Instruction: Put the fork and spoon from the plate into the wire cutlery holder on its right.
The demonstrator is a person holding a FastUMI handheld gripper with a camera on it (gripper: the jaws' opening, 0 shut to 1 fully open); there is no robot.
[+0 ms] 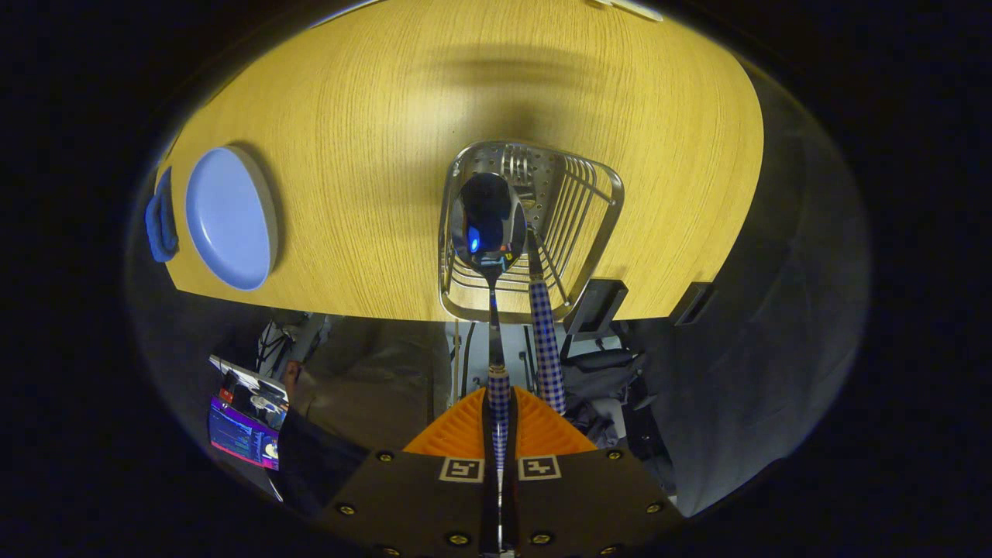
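Note:
My gripper [500, 422] is shut on the checked handle of the spoon [488, 225]. The spoon points straight ahead of the fingers, and its shiny bowl hangs over the open top of the wire cutlery holder [601, 205]. The fork [544, 341] stands inside the holder, tines down against the perforated bottom, its checked handle leaning out toward me just right of the spoon. Well to the left of the holder, the pale blue plate [229, 217] rests bare on the wooden table [372, 124].
A blue object [160, 221] lies at the plate's far left side. Below the table's near edge are a person, a lit screen [244, 438], cables and dark gear. Grey booth wall runs along the right.

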